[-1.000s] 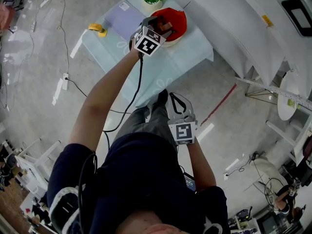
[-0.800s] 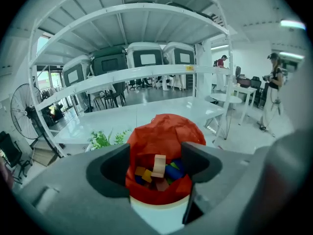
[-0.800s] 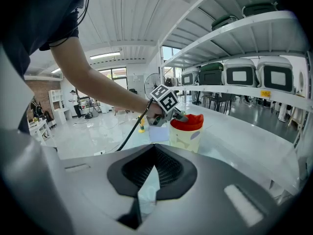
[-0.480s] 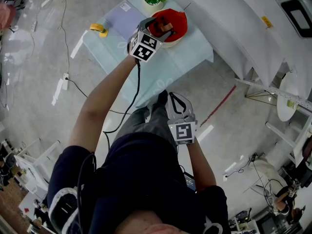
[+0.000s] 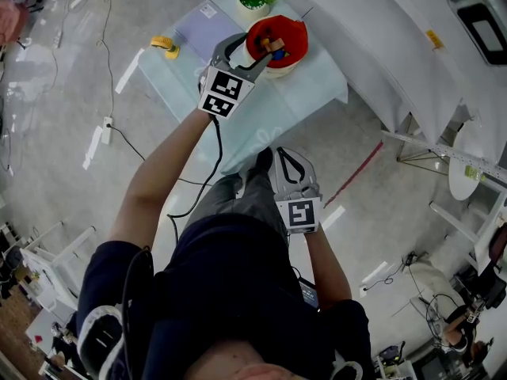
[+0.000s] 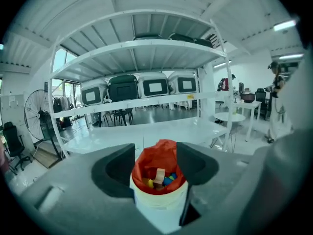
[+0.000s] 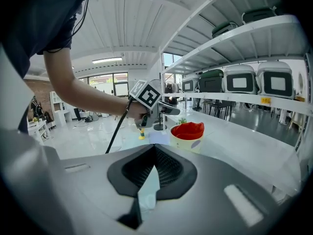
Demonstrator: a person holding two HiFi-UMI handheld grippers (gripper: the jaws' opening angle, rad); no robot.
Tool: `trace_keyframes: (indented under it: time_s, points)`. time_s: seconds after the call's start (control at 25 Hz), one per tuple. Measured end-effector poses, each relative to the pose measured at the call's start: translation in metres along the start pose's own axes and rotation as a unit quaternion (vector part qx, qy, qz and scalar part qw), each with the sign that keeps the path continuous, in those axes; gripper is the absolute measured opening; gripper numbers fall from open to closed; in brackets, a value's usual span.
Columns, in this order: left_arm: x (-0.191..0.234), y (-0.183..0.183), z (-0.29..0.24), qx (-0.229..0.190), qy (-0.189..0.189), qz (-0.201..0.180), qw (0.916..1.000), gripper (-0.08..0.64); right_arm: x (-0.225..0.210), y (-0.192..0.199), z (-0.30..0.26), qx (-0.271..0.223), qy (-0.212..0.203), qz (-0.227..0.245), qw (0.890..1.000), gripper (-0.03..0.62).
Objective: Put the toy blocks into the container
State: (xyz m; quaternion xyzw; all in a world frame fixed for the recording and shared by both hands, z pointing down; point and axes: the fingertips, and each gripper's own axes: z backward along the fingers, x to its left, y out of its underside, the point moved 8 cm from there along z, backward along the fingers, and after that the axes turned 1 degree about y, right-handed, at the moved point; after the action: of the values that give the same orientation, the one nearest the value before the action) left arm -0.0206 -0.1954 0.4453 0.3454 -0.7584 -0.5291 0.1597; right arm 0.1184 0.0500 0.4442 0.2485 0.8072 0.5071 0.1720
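Left gripper (image 6: 156, 153): the jaws stand apart and have just been closing. No part is gripped and the pads touch nothing. The container (image 6: 161, 204), a white tub with a red liner, shows in the gap between the jaws, just ahead of and below the tips. The toy blocks (image 6: 159, 177) lie inside it, in yellow, blue and plain wood.

Right gripper (image 7: 154, 148): the jaws are closed at the tips with nothing between them. The container stands on the worktop (image 5: 301, 93), well ahead of these jaws.

The oval label (image 7: 197, 143) on the container wall cannot be read.
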Motion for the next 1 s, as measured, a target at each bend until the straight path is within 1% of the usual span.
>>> trace_keyframes:
  time_s: [0.24,0.48,0.76,1.0]
  points:
    - [-0.005,-0.01,0.034,-0.032,-0.011,0.0,0.9994,0.232,-0.003,-0.008,0.005,-0.018,0.008,-0.014,1.0,-0.002]
    - [-0.011,-0.017,0.063,-0.059,-0.016,0.002,0.9981,0.183,-0.006,-0.014,0.009,-0.029,0.014,-0.01,0.999,-0.002]
    - [-0.012,-0.023,0.096,-0.081,-0.03,0.003,0.9963,0.125,-0.006,-0.02,0.013,-0.037,0.016,-0.005,0.999,-0.002]
    - [-0.013,-0.025,0.128,-0.093,-0.045,0.009,0.9946,0.061,-0.004,-0.027,0.017,-0.046,0.021,-0.014,0.999,-0.002]
